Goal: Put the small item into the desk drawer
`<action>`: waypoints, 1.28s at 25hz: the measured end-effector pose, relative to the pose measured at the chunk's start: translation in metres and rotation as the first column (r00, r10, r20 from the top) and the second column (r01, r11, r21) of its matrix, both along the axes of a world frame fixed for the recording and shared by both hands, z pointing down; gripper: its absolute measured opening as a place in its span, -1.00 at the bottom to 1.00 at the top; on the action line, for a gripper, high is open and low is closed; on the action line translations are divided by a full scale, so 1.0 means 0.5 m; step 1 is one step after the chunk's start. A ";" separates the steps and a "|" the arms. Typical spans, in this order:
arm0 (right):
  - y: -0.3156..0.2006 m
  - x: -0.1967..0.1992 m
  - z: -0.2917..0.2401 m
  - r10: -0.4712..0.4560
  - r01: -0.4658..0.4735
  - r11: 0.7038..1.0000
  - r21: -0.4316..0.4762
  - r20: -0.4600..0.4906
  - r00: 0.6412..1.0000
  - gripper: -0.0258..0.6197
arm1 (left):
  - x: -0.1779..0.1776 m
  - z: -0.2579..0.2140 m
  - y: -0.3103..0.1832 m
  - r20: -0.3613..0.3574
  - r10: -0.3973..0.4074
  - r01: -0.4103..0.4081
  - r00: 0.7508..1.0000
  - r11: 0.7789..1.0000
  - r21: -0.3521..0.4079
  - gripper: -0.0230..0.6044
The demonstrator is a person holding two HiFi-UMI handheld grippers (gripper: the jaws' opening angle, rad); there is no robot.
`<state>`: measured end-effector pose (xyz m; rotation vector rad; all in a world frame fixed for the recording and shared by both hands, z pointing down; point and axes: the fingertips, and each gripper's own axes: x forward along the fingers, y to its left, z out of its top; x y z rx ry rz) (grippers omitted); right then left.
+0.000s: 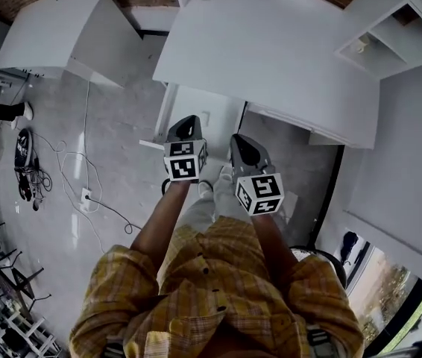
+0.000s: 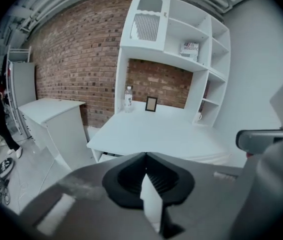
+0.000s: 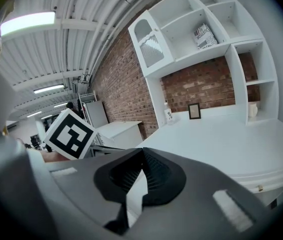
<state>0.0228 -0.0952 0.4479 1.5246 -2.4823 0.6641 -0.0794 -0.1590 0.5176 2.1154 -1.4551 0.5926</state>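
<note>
**A:** Which step are we on?

**B:** We judge it is either before the pick or after the drop. Our left gripper (image 2: 145, 155) is closed on nothing. Our right gripper (image 3: 142, 151) is closed and empty too. Both are held up short of the desk (image 1: 271, 58).

**A:** And the small item?

**B:** No view shows it. It isn't in either gripper, and the desk ahead of them carries only a bottle (image 2: 128, 98) and a picture frame (image 2: 151, 104). Next we must find it, or check the drawer unit (image 1: 200, 118) below the grippers.

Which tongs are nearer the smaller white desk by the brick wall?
Left. Left tongs are right of the smaller white desk; right tongs sit farther right, beyond them.
</note>
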 end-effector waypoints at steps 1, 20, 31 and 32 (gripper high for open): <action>0.003 -0.001 -0.011 0.000 0.000 1.000 0.007 0.000 1.000 -0.92 | -0.001 -0.017 0.006 -0.006 -0.003 0.003 1.000 1.000 0.016 -0.92; 0.052 -0.006 -0.195 0.003 0.002 0.987 0.161 -0.030 1.000 -0.92 | 0.000 -0.272 0.114 -0.049 0.037 -0.022 0.998 0.961 0.276 -0.92; 0.049 -0.015 -0.244 0.005 0.001 0.977 0.212 -0.028 1.000 -0.92 | -0.010 -0.334 0.149 -0.053 0.060 -0.038 0.997 0.938 0.344 -0.92; 0.047 -0.016 -0.248 0.005 0.001 0.976 0.217 -0.027 1.000 -0.92 | -0.012 -0.339 0.150 -0.056 0.060 -0.037 0.997 0.937 0.348 -0.92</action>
